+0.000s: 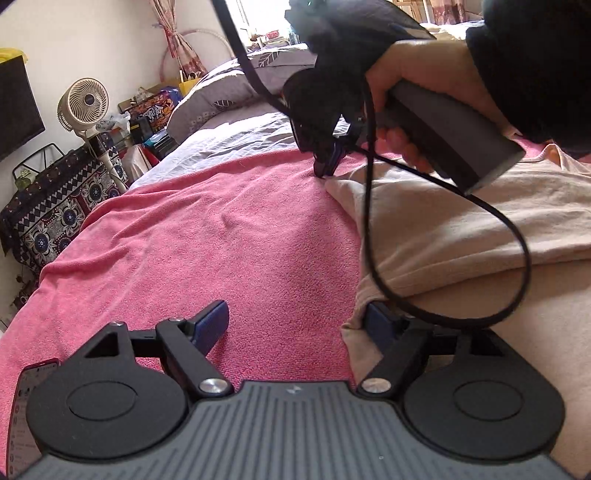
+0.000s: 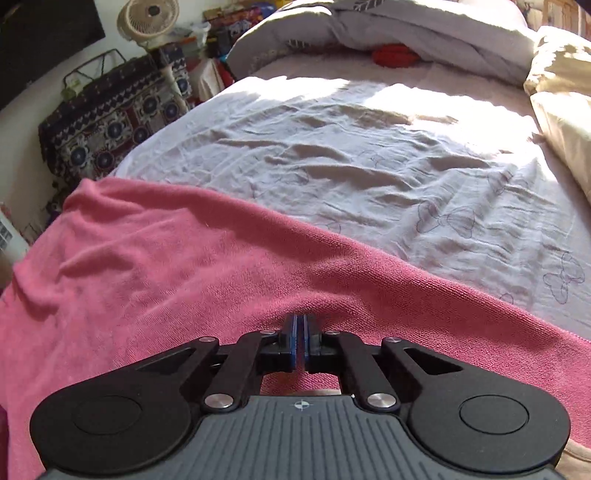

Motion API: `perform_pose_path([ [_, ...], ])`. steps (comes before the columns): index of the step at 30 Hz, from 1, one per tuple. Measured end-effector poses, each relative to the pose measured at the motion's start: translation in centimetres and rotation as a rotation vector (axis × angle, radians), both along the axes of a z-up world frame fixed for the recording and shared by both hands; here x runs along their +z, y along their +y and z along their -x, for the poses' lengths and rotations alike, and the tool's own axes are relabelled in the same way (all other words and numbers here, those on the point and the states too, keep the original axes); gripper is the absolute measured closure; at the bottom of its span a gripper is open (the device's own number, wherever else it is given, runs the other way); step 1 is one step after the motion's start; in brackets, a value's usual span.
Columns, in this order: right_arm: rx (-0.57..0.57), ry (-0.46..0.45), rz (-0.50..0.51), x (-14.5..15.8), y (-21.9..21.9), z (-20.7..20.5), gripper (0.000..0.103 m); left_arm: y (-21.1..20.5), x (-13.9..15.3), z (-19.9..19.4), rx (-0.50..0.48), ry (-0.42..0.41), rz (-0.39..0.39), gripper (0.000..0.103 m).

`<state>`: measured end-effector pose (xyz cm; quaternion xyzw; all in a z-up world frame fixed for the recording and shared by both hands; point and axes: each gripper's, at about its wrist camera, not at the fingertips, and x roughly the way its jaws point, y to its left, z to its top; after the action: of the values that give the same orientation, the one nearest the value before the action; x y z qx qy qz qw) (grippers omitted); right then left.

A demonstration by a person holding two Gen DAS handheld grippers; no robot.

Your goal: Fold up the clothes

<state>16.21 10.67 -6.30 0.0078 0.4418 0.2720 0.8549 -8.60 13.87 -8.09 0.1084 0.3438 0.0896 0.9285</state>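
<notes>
A beige garment (image 1: 443,236) lies folded on a pink towel (image 1: 221,240) spread over the bed. My left gripper (image 1: 295,325) is open just above the towel. Its right finger (image 1: 380,325) sits at the garment's near edge, with cloth draped against it. A hand (image 1: 417,70) holds my right gripper (image 1: 323,171), whose tips press down at the garment's far corner. In the right wrist view that gripper (image 2: 299,325) is shut, with its pads nearly together over the puckered towel (image 2: 184,258). I cannot tell whether cloth is pinched. A black cable (image 1: 517,236) loops over the garment.
Beyond the towel stretches a wrinkled white sheet (image 2: 369,166), with grey pillows (image 2: 369,26) and cream bedding (image 2: 561,110) at the head. Left of the bed stand a fan (image 1: 83,101) and a patterned-cloth-covered piece of furniture (image 1: 62,206). A phone (image 1: 26,406) lies near the lower left.
</notes>
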Motion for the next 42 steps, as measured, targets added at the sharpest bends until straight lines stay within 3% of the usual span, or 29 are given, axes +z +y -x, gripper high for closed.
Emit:
perform_pose_path([
  [1,-0.006,-0.004,-0.049,0.8,-0.8,-0.1,0.091,0.0,0.0,0.0,0.003,-0.002,0.0,0.022],
  [3,-0.009,-0.039,-0.118,2.7,-3.1,0.7,0.069,0.0,0.0,0.0,0.006,-0.004,0.004,0.021],
  [4,-0.004,-0.049,-0.142,3.5,-4.4,1.3,0.066,0.1,0.0,0.0,0.007,-0.004,0.007,0.021],
  [8,0.055,-0.022,-0.159,5.0,-9.0,4.9,0.066,0.0,0.1,0.1,0.003,-0.003,-0.001,0.021],
  [12,0.066,0.064,-0.063,2.7,-12.6,10.0,0.066,0.2,0.5,0.3,-0.02,0.022,-0.068,0.015],
  [14,0.007,0.147,0.01,-0.4,-15.0,11.7,0.068,0.5,0.7,0.7,-0.023,0.036,-0.121,0.012],
  [15,-0.037,0.152,-0.02,-1.1,-16.8,12.6,0.082,0.7,0.8,0.8,-0.021,0.046,-0.148,0.012],
  [18,-0.203,0.152,-0.13,0.9,-21.6,14.7,0.076,2.5,1.5,1.4,0.034,0.094,-0.19,0.012],
  [19,-0.242,0.135,-0.154,1.9,-22.9,15.5,0.072,3.3,1.8,1.4,0.068,0.117,-0.175,0.012],
  [21,-0.299,0.115,-0.173,3.4,-25.2,17.2,0.047,4.6,2.8,1.3,0.121,0.16,-0.132,0.014],
  [22,-0.315,0.123,-0.178,3.8,-26.4,18.2,0.046,5.0,3.6,1.4,0.128,0.171,-0.097,0.014],
  [26,-0.284,0.263,-0.236,3.6,-30.1,22.6,0.059,3.8,7.4,3.5,-0.043,0.129,0.083,0.014],
  [29,-0.206,0.376,-0.145,2.1,-30.4,26.6,0.06,1.1,7.3,5.0,-0.217,0.226,0.18,0.013],
  [31,-0.188,0.416,-0.034,1.1,-31.2,29.4,0.063,-0.7,5.5,6.2,-0.302,0.31,0.151,0.013],
  [32,-0.184,0.434,0.023,0.5,-31.7,30.8,0.071,-1.6,4.2,7.2,-0.325,0.364,0.082,0.013],
  [33,-0.202,0.444,0.045,0.3,-32.8,32.3,0.09,-1.7,3.1,7.8,-0.324,0.399,0.028,0.011],
  [34,-0.245,0.462,0.035,0.3,-34.3,33.5,0.093,-1.0,2.7,8.7,-0.315,0.401,0.021,0.011],
  [35,-0.283,0.486,0.017,0.5,-35.7,34.4,0.095,0.3,3.0,9.5,-0.289,0.394,0.067,0.01],
  [37,-0.315,0.525,-0.01,1.3,-37.5,36.0,0.087,2.4,3.2,9.9,-0.198,0.473,0.115,0.008],
  [39,-0.276,0.56,0.017,1.7,-37.9,37.3,0.069,4.1,3.7,10.3,-0.134,0.534,0.168,0.008],
  [42,-0.21,0.613,0.028,1.8,-37.8,38.8,0.066,5.5,4.9,10.8,-0.114,0.638,0.301,0.011],
])
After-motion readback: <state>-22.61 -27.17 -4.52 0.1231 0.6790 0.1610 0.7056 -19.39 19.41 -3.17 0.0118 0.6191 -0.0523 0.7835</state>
